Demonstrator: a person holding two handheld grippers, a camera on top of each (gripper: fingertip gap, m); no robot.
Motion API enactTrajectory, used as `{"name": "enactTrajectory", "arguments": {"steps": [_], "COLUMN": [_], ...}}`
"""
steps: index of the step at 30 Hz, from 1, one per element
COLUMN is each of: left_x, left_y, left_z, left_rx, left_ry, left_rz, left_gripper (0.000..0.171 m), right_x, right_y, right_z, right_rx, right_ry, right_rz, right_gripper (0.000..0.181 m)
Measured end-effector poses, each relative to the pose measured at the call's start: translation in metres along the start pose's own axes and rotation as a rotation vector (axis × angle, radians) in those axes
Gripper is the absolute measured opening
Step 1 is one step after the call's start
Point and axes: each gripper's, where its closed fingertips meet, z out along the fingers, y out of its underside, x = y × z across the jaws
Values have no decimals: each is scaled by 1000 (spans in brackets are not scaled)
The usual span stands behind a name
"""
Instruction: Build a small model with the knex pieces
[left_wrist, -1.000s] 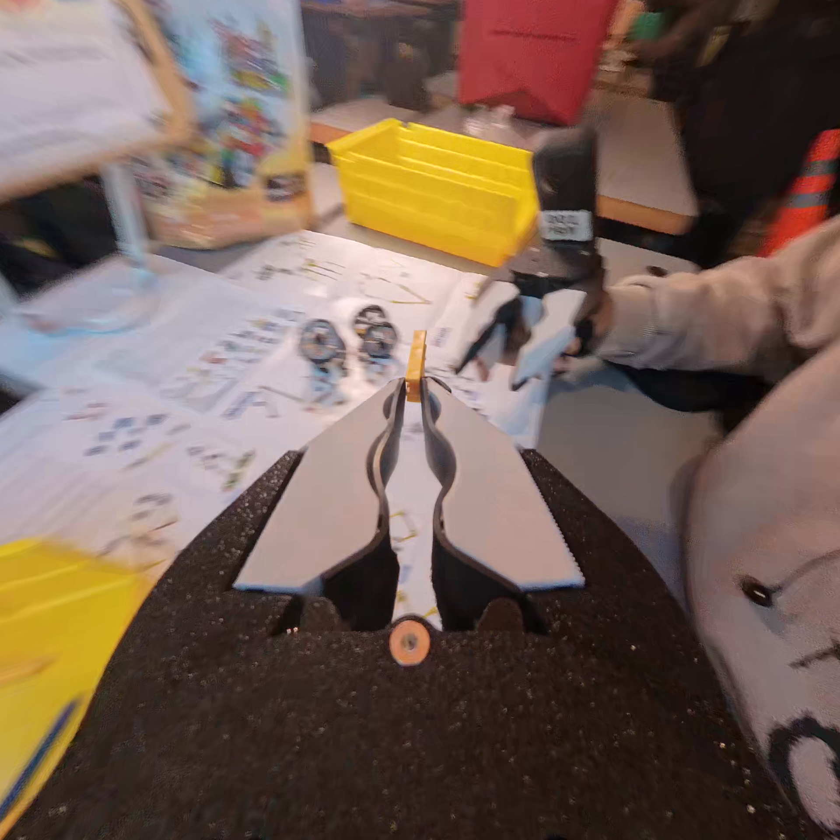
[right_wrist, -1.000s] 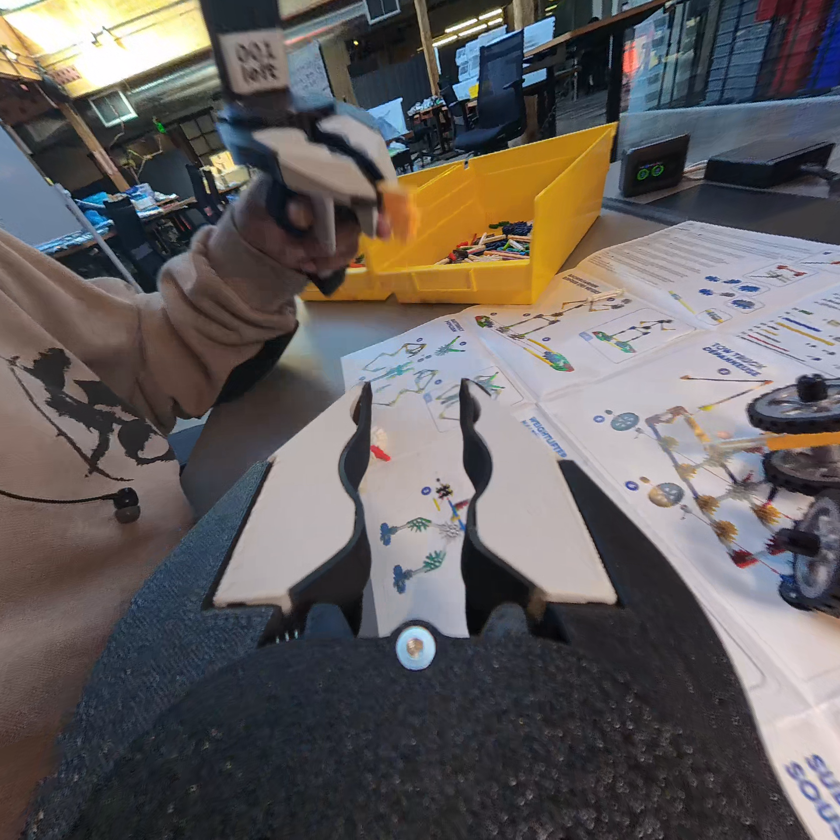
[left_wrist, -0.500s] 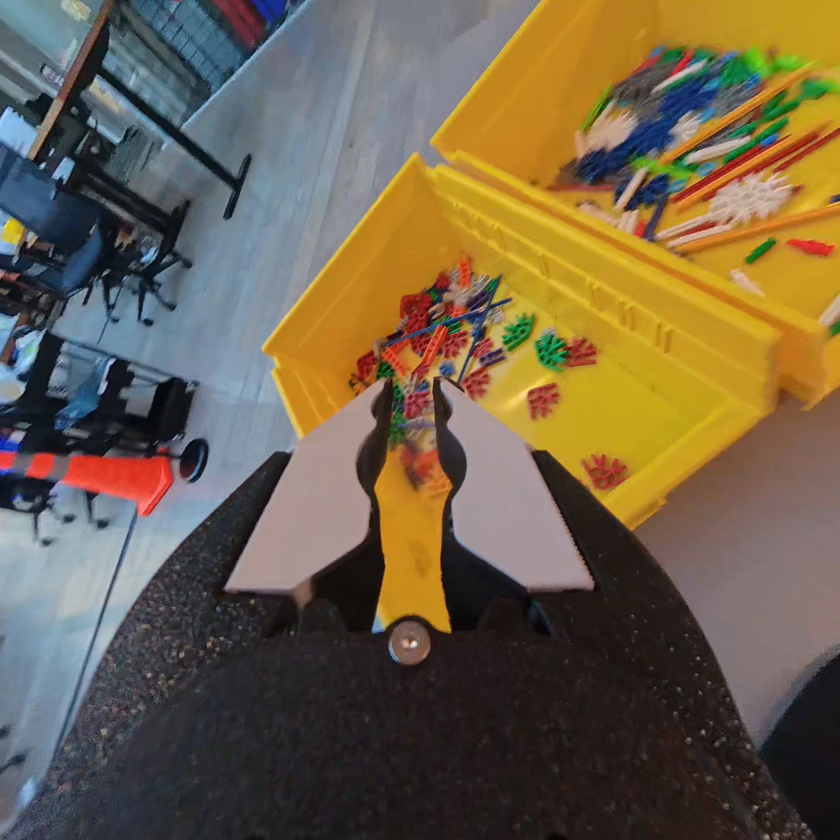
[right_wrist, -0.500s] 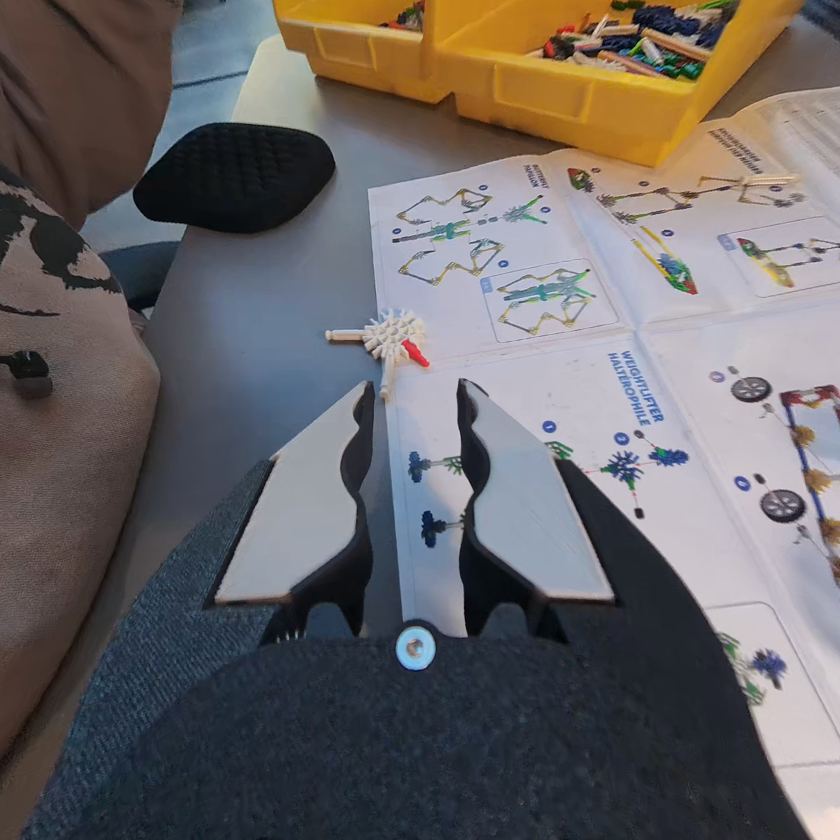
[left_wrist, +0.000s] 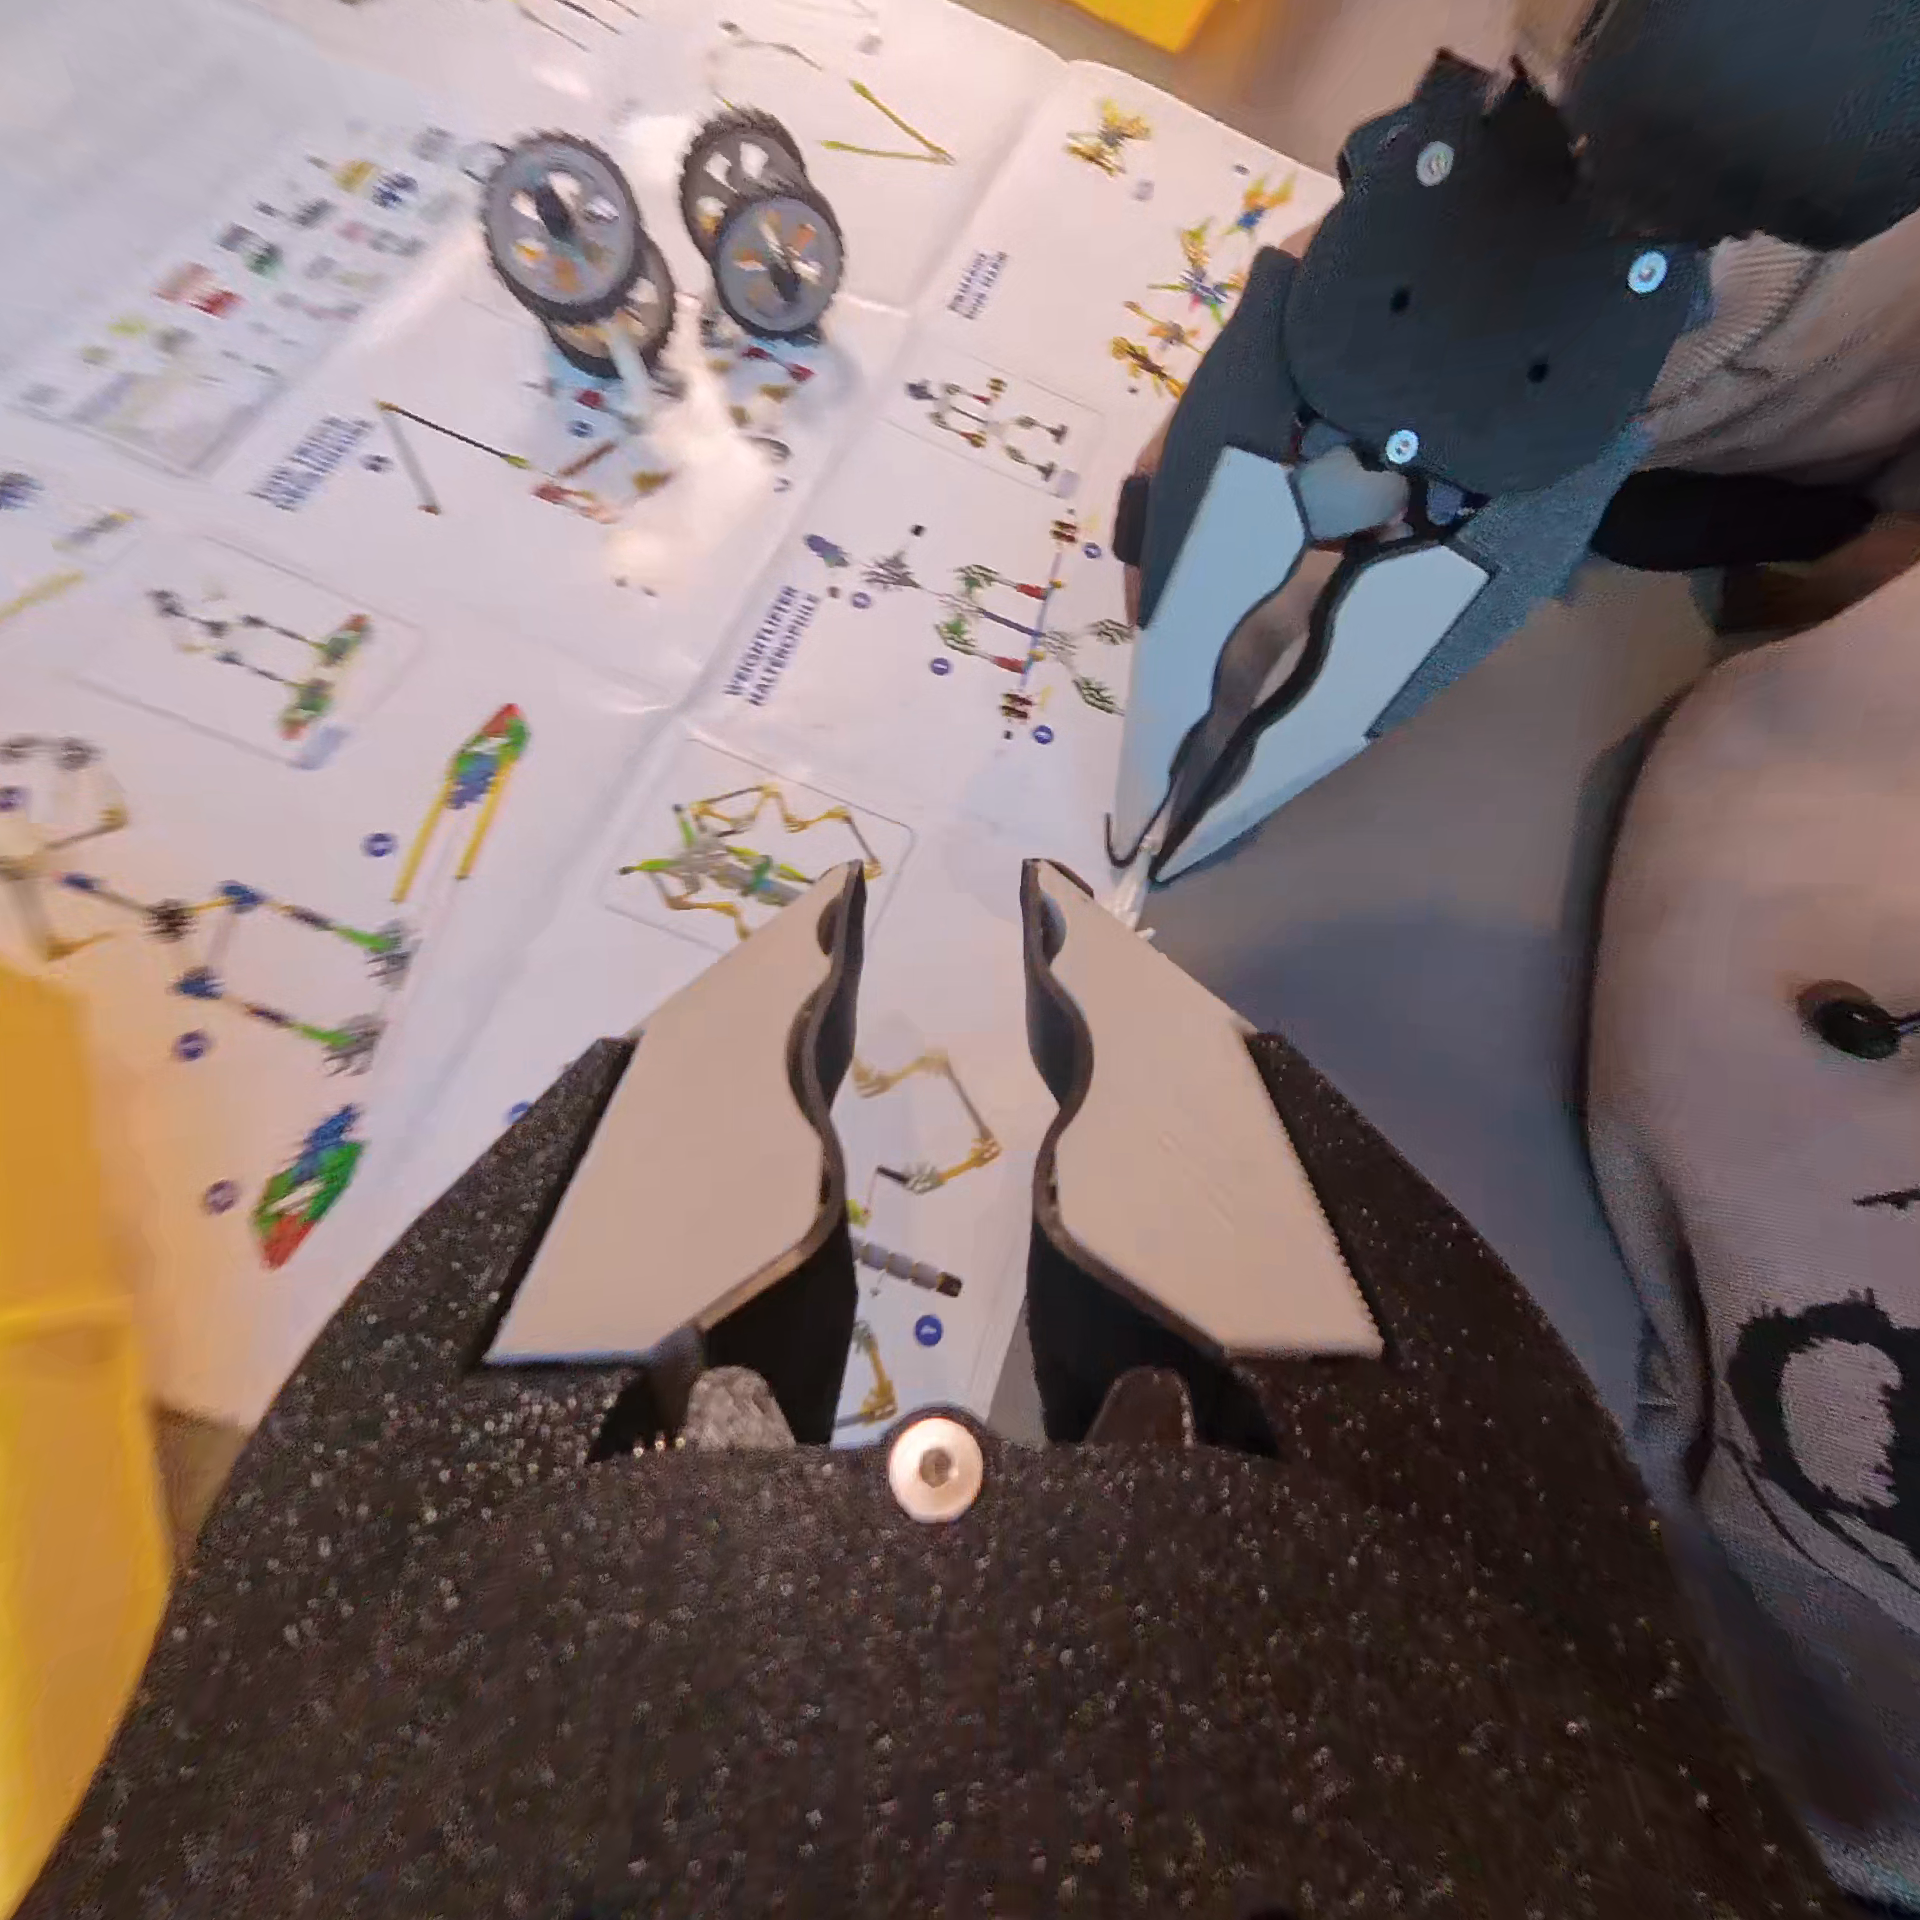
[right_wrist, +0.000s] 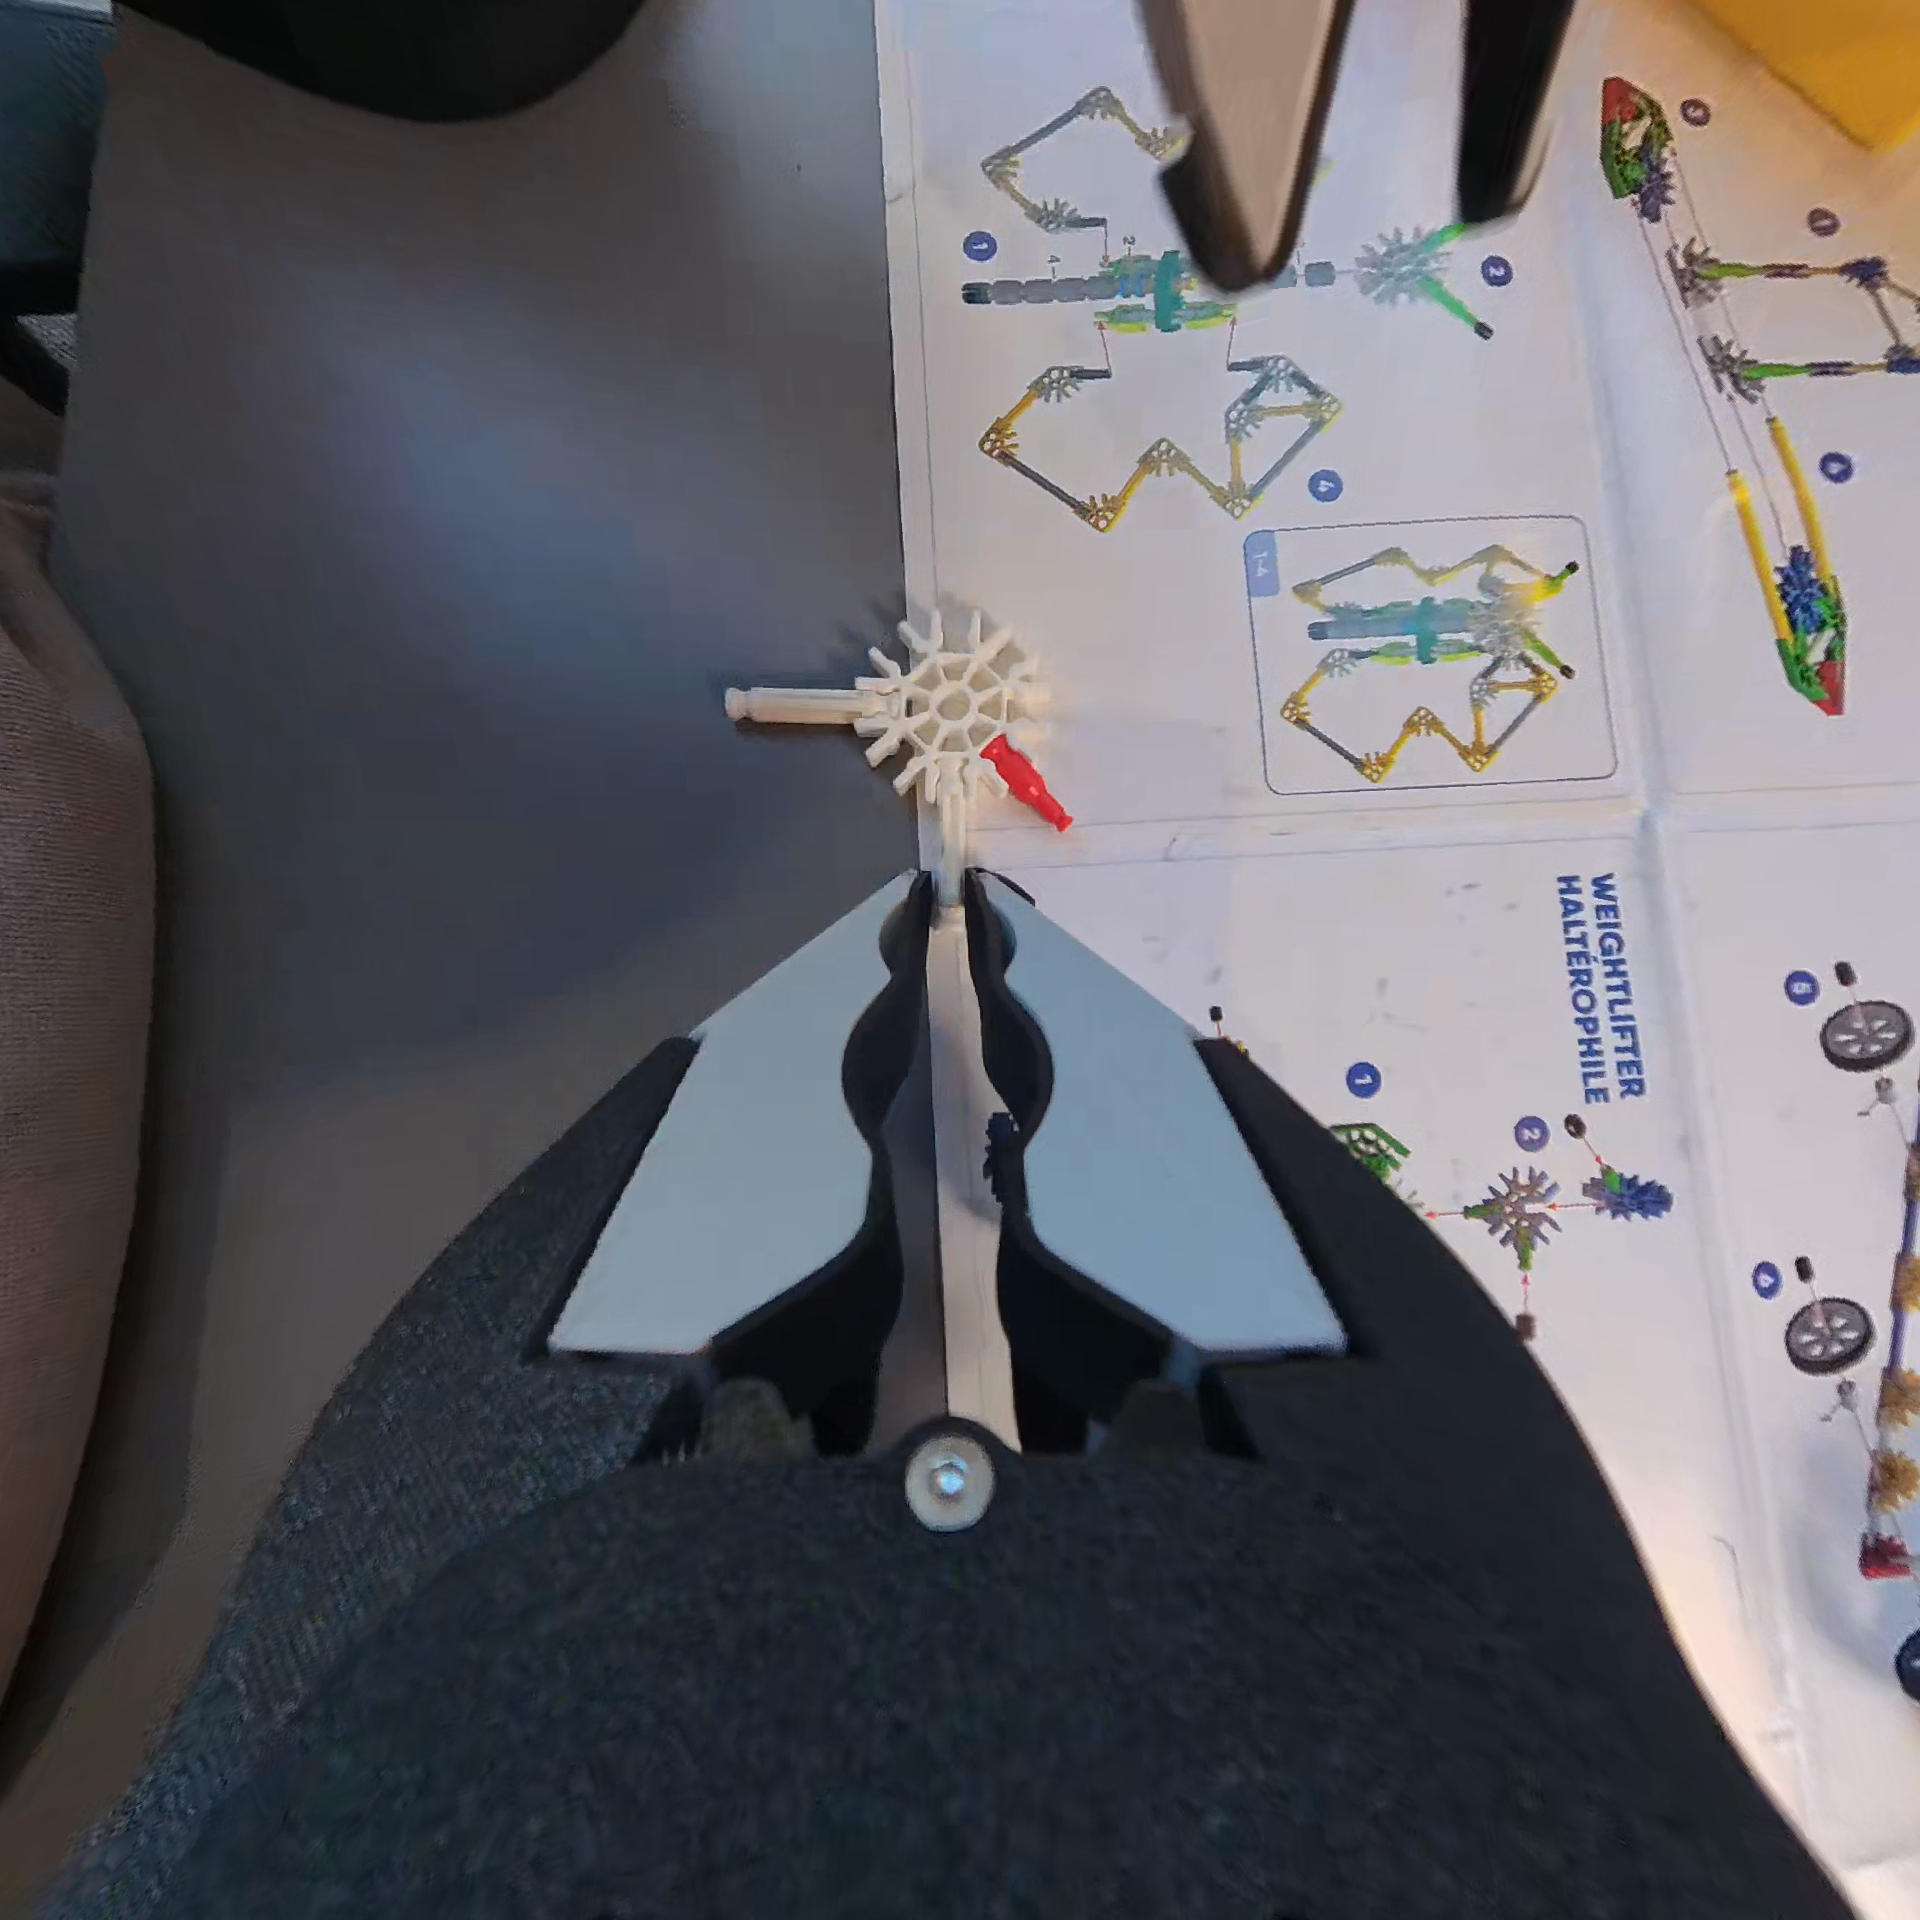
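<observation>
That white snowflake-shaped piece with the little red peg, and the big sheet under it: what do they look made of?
The white snowflake piece and its red peg look like moulded hard plastic: crisp spokes, uniform colour, slight sheen. The right gripper is shut on one of its white rods. The sheet appears to be printed paper, matte, with fold creases.

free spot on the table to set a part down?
Bare grey tabletop left of the instruction sheet, bordered by the white snowflake connector and right gripper. Crowded: the sheet near the wheeled assembly, under the left gripper.
</observation>
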Motion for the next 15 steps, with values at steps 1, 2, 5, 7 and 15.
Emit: {"name": "enactTrajectory", "arguments": {"steps": [1,2,5,7,15], "left_x": [6,11,32,44,64], "left_y": [5,9,7,-8,-60], "left_z": [11,19,31,31,27], "left_rx": [-23,-39,0,85,272], "left_ry": [77,143,369,492,624], "left_rz": [-28,-65,-176,-241,-132], "left_gripper": [30,33,37,35,4], "right_x": [1,3,8,10,26], "right_y": [0,-2,-18,-33,-51], "right_z": [-1,-5,-31,-53,-115], "right_rx": [15,52,220,351,652], "right_ry": [3,20,77,109,127], "right_rz": [-17,-45,-182,-227,-115], "right_gripper": [4,3,4,4,4]}}
